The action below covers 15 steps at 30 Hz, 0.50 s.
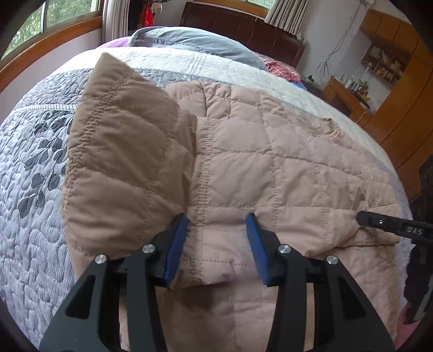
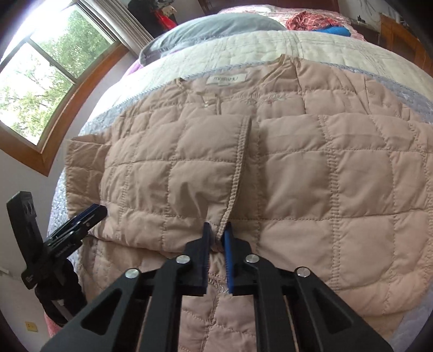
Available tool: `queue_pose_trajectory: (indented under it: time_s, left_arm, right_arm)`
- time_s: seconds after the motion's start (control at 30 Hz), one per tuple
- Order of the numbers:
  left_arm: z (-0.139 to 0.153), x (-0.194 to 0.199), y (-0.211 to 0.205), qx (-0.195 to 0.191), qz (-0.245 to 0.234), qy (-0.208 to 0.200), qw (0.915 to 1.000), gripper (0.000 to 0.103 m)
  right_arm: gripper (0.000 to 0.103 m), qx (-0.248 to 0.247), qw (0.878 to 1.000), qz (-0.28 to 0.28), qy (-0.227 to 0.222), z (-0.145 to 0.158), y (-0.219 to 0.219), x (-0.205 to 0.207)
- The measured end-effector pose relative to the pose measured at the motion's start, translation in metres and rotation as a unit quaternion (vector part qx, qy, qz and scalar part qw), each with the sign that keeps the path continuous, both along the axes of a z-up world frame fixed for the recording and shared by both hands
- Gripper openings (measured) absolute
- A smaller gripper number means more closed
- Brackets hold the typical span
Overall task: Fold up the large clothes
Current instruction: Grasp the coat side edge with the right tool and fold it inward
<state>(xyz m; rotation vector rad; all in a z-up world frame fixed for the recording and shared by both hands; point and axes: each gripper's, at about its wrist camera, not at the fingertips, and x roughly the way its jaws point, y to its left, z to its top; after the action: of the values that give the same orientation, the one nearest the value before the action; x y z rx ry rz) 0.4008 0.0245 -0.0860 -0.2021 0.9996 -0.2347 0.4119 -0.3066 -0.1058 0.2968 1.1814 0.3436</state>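
Bedroom daylight from a wood-framed window (image 2: pixel 40 89) falls on a wide bed covered by a grey-and-cream quilted bedspread (image 1: pixel 35 168), with a grey pillow (image 1: pixel 189 40) near the dark wooden headboard (image 1: pixel 243 24). Spread across the bedspread lies a large beige quilted jacket (image 2: pixel 311 176), its sleeves folded in over the body and its neck label facing up at the far end. At the near hem, the right gripper (image 2: pixel 216 238) has its blue-padded fingers closed tight on a stitched fabric edge of the jacket. Just beside it, the left gripper (image 1: pixel 216 219) holds its blue pads well apart above the jacket's hem, gripping nothing.
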Motion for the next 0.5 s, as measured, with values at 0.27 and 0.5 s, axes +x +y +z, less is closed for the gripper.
queue_pose_trajectory:
  time_s: [0.27, 0.5]
  left_arm:
    - [0.061, -0.015, 0.022, -0.059, 0.014, -0.074, 0.9954, 0.044]
    - [0.037, 0.012, 0.006, -0.034, 0.007, -0.039, 0.9986, 0.044]
  right_arm:
    - [0.007, -0.031, 0.996, -0.043, -0.073, 0.046, -0.052, -0.032]
    - [0.007, -0.047, 0.99, -0.097, -0.089, 0.056, -0.104, -0.047]
